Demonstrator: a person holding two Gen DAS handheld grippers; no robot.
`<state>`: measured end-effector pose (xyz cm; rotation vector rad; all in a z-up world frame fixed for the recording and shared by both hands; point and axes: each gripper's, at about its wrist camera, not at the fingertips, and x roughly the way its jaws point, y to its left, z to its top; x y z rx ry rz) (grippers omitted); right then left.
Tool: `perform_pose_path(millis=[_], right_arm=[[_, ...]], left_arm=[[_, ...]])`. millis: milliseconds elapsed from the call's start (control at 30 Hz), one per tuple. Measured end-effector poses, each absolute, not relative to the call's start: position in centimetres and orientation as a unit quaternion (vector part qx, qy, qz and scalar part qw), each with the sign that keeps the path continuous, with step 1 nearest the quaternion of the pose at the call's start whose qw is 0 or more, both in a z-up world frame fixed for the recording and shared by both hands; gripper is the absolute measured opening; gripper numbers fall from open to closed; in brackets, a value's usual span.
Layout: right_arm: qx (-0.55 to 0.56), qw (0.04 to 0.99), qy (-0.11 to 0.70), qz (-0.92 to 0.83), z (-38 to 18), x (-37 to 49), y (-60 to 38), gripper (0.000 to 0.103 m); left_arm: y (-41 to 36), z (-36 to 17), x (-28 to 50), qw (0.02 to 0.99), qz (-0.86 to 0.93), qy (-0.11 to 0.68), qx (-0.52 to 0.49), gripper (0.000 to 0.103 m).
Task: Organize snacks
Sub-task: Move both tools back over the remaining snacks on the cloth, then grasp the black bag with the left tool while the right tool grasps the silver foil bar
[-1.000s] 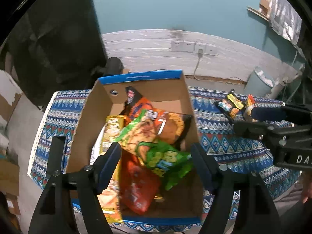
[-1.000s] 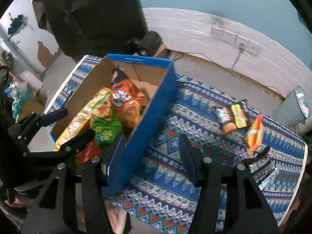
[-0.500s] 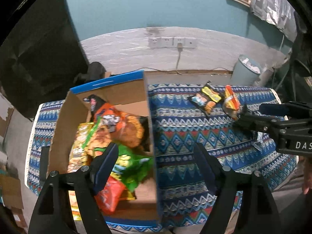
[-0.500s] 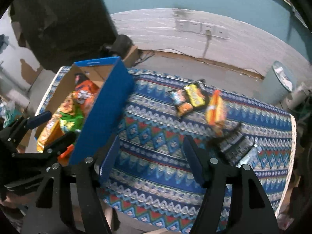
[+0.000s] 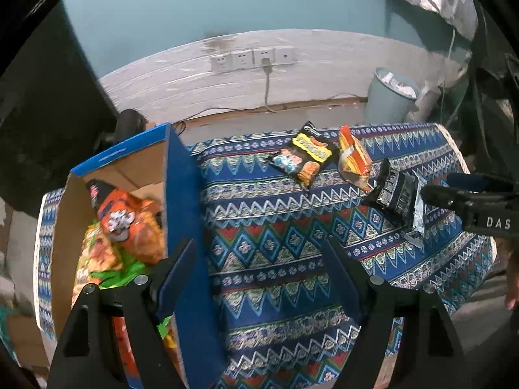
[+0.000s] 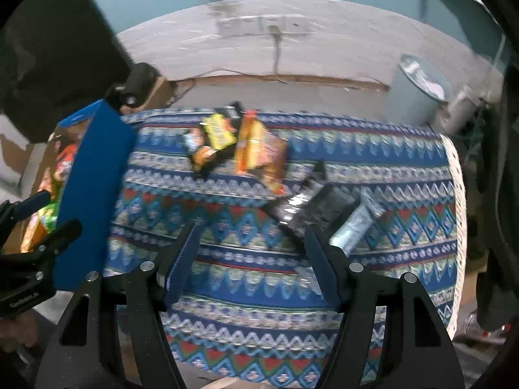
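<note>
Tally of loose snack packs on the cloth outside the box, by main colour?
Black and yellow pack: 1
Orange pack: 1
Black pack: 1
Silver pack: 1
Total: 4

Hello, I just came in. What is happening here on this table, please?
A person is sorting snacks with two handheld grippers. Several bags already lie in the cardboard box at the left of the patterned tablecloth. Both the left gripper and right gripper are open and empty, their jaws having just widened. Three packets remain on the cloth: a black-and-yellow one, an orange one and a black one.
</note>
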<state>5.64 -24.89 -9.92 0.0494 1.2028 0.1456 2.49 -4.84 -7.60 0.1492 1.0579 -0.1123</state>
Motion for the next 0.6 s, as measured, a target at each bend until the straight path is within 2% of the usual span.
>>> perform_pose_path(millis=[600], right_arm=[[0.045, 0.784, 0.619, -0.011, -17.8, 6.8, -32.3, 0.068]], left_arm=[[-13.0, -12.6, 6.0, 0.85, -0.122, 0.497, 0.122, 0.081]])
